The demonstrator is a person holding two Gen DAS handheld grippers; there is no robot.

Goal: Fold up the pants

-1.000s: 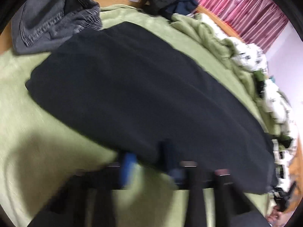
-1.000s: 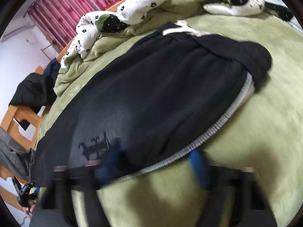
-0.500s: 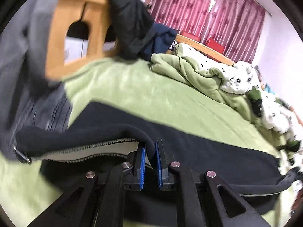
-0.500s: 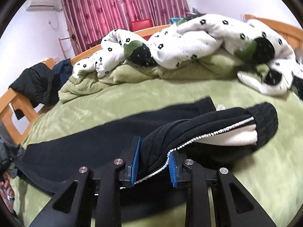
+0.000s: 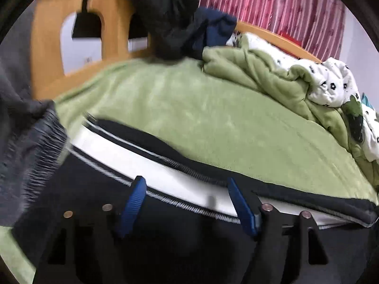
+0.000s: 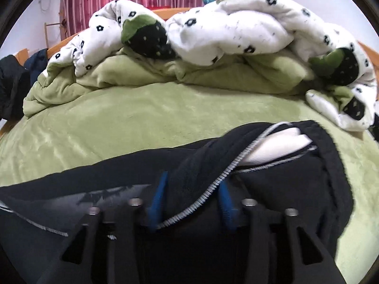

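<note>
**Black pants doubled over on the green bed, both claws spread**

The black pants [image 5: 194,243] lie along the near edge of the green bed cover [image 5: 213,123], doubled over on themselves so that the white lining [image 5: 165,163] and a grey-and-white ribbed trim show in the gap between the layers. In the right wrist view the same pants [image 6: 272,189] bunch into a rolled hump at the right, the lining [image 6: 277,144] peeping out of its far end and the ribbed trim [image 6: 213,187] running down toward the camera.

The left gripper [image 5: 187,189] has its blue pads spread wide, with the trim and lining lying between them and nothing pinched. The right gripper [image 6: 193,184] is also parted, less widely; a fold of black cloth and the trim sit in the gap, but whether the pads [image 6: 157,198] press on it cannot be told.

At the near left of the left view a grey garment [image 5: 26,127] is blurred beside the pants. Farther off, a crumpled green blanket [image 6: 71,85] and a white flower-print duvet [image 6: 236,30] are heaped along the far side. A wooden bed frame [image 5: 47,47] carries dark clothes [image 5: 165,16], and pink curtains [image 5: 272,2] hang behind.
</note>
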